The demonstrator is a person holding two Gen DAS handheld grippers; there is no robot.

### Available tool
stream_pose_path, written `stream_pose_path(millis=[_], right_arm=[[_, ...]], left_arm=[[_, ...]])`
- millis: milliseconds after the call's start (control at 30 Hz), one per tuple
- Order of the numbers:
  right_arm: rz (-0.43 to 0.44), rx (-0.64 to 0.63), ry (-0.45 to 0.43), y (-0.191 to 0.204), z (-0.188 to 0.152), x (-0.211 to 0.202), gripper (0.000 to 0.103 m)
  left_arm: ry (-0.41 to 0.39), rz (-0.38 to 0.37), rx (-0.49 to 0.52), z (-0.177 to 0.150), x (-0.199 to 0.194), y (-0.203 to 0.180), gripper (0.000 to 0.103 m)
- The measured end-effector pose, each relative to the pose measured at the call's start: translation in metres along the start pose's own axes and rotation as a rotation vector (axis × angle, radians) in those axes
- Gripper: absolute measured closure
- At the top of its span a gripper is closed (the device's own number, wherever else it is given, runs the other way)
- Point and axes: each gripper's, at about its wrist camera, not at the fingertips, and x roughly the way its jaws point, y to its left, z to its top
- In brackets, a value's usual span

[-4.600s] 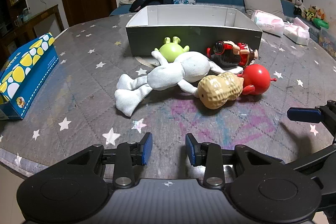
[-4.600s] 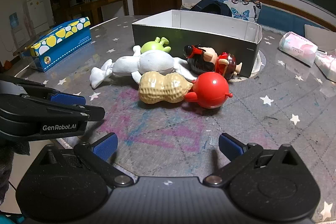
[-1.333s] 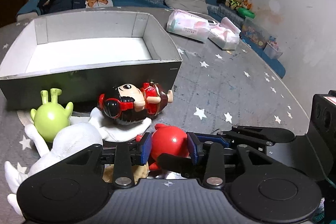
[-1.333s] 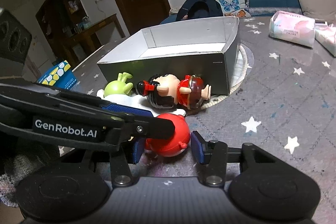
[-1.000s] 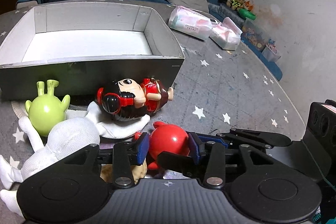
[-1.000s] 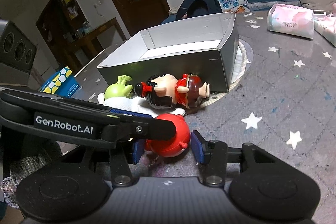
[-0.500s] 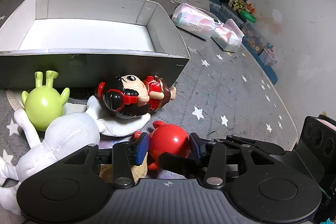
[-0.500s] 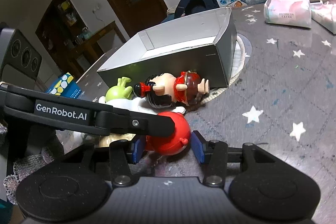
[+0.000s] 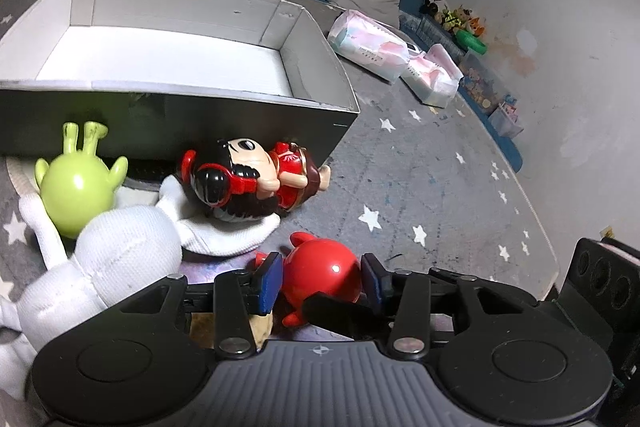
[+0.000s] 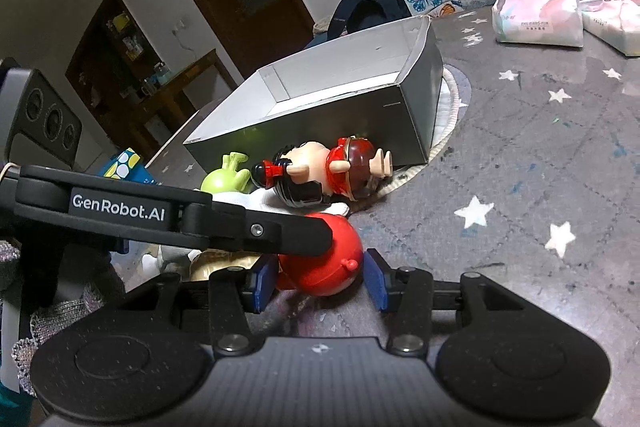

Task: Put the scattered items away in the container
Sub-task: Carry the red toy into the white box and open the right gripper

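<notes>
Right claw (image 10: pixel 318 283) now forward, clamped on red toy (image 10: pixel 328 267); left claw (image 9: pixel 322 277) unclear; starry grey table (image 10: pixel 520 167)

"GenRobot.AI" stands in white letters on the black arm of the left gripper (image 10: pixel 320 239), just above the red ball toy (image 10: pixel 324 267). Print on the tissue pack (image 10: pixel 538 21) is too small to read.

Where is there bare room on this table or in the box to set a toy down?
The grey box has a bare white floor. The starred tabletop is bare between the box and the tissue packs. It is crowded along the box's front wall: green alien, white plush, doll, red toy.
</notes>
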Motion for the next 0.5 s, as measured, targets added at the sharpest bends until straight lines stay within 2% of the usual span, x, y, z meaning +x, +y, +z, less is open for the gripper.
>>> stream_pose_path(millis=[200,500], right_arm=[[-0.021,-0.035,-0.007,0.006,0.001,-0.009,0.056],[-0.024,-0.121,-0.100,0.020,0.038,-0.028,0.056]], left_arm=[[-0.019,-0.007,0.002,-0.001,-0.006,-0.009,0.057],[-0.147,-0.024,0.040,0.026,-0.033,-0.025,0.057]])
